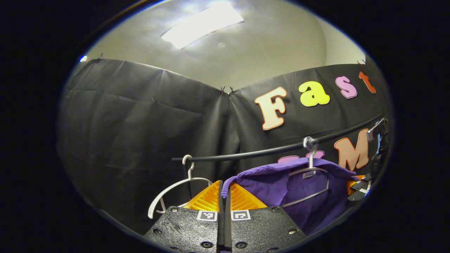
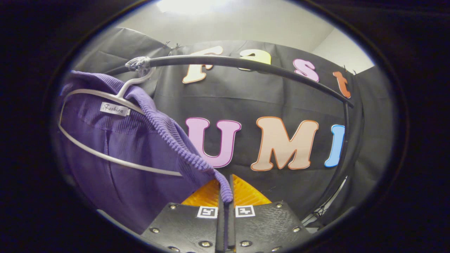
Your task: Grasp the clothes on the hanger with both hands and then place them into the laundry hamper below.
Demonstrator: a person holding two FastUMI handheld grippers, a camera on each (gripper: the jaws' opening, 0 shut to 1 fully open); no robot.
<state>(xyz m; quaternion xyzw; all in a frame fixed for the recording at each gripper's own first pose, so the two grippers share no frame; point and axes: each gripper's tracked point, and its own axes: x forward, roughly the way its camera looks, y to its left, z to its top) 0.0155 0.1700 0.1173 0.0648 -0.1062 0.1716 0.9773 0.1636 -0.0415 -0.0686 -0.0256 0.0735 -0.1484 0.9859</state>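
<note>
A purple knitted garment (image 1: 277, 184) hangs on a white hanger (image 1: 311, 172) from the black rail (image 1: 267, 151). My left gripper (image 1: 224, 191) is shut, and the garment's left shoulder edge is pinched between its fingers. In the right gripper view the same garment (image 2: 123, 158) drapes over its hanger (image 2: 102, 96) at the left. Its ribbed edge runs down into the narrow gap of my right gripper (image 2: 225, 192), which is shut on it. The right gripper (image 1: 365, 186) also appears at the garment's far side in the left gripper view.
An empty white hanger (image 1: 168, 191) hangs on the rail to the left of the garment. The rail (image 2: 246, 65) arcs overhead and bends down into a post (image 2: 342, 154) at the right. Black cloth walls stand close behind.
</note>
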